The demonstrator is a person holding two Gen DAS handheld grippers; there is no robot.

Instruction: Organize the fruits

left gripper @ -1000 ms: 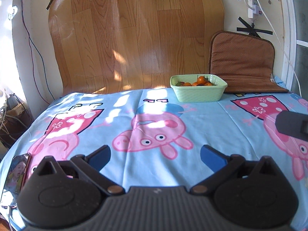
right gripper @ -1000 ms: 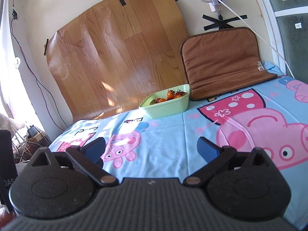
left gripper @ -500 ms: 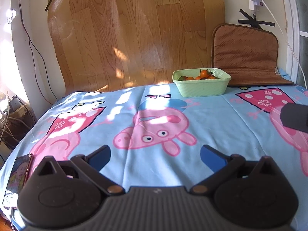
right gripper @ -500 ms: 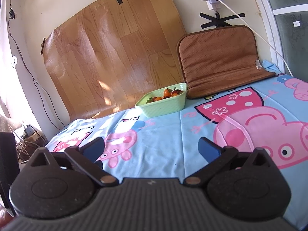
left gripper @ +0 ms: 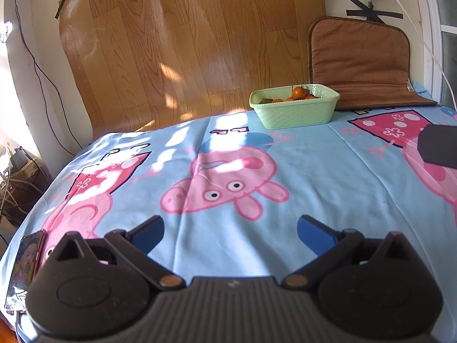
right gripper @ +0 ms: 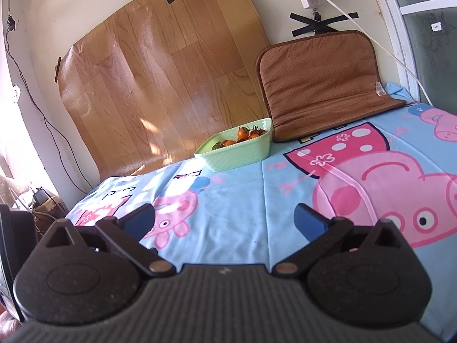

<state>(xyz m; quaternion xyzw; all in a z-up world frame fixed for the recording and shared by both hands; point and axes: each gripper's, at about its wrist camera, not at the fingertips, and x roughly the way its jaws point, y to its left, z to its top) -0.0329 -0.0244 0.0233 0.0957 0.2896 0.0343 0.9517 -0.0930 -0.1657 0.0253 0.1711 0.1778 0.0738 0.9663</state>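
Left wrist view looks across a bed spread with a cartoon-pig sheet point(left gripper: 328, 171). At its far edge, against the wall, sits a green basket point(left gripper: 294, 110), and the fruits point(left gripper: 298, 93), small and orange-red with green stalks, lie heaped inside it. No loose fruit shows anywhere on the sheet in either view.

The left gripper point(left gripper: 230, 228) hangs over the near edge, fingers spread wide with nothing between them. The right gripper point(right gripper: 224, 220) is the same: spread, empty, near edge, aimed toward the basket from the right side.

Which step this is I can't settle. Fruit all in the basket and both grippers empty and well apart from it would suit a finished tidy-up with the hands drawn back, or a start where the fruit is yet to be taken out and sorted. A phone point(left gripper: 24, 263) lies at the near left corner; a brown cushion point(right gripper: 322, 85) leans just beside the basket.
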